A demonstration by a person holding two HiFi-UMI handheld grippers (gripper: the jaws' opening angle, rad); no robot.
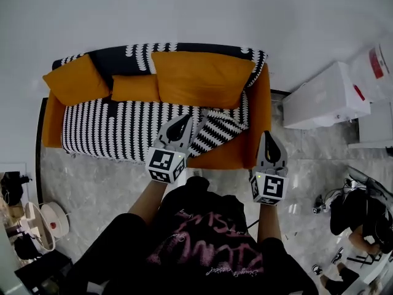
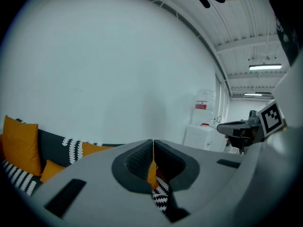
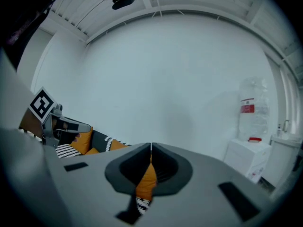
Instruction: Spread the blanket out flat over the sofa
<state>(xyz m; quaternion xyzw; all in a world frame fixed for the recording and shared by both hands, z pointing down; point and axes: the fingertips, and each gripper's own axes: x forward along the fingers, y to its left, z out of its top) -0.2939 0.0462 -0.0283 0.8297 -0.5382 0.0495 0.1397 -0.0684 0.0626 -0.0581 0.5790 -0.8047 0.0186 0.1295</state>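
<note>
An orange sofa point(image 1: 261, 112) stands against the white wall. A black-and-white patterned blanket point(image 1: 116, 128) covers its seat and runs over the backrest point(image 1: 184, 48). Near the right end a rumpled corner of the blanket point(image 1: 216, 131) is folded back, leaving orange seat bare. My left gripper point(image 1: 186, 119) hovers just above that fold, shut, with nothing between its jaws. My right gripper point(image 1: 269, 135) hangs by the sofa's right arm, also shut and empty. In the left gripper view the closed fingertips point(image 2: 153, 148) point over the blanket point(image 2: 161, 195). In the right gripper view the fingertips point(image 3: 151, 150) meet.
Three orange cushions point(image 1: 199, 75) lean on the backrest. A white cabinet point(image 1: 325, 97) and a water dispenser point(image 1: 376, 66) stand right of the sofa. Someone sits at the lower right point(image 1: 362, 226). Clutter lies at the lower left point(image 1: 37, 226). Marble floor point(image 1: 98, 183) is in front.
</note>
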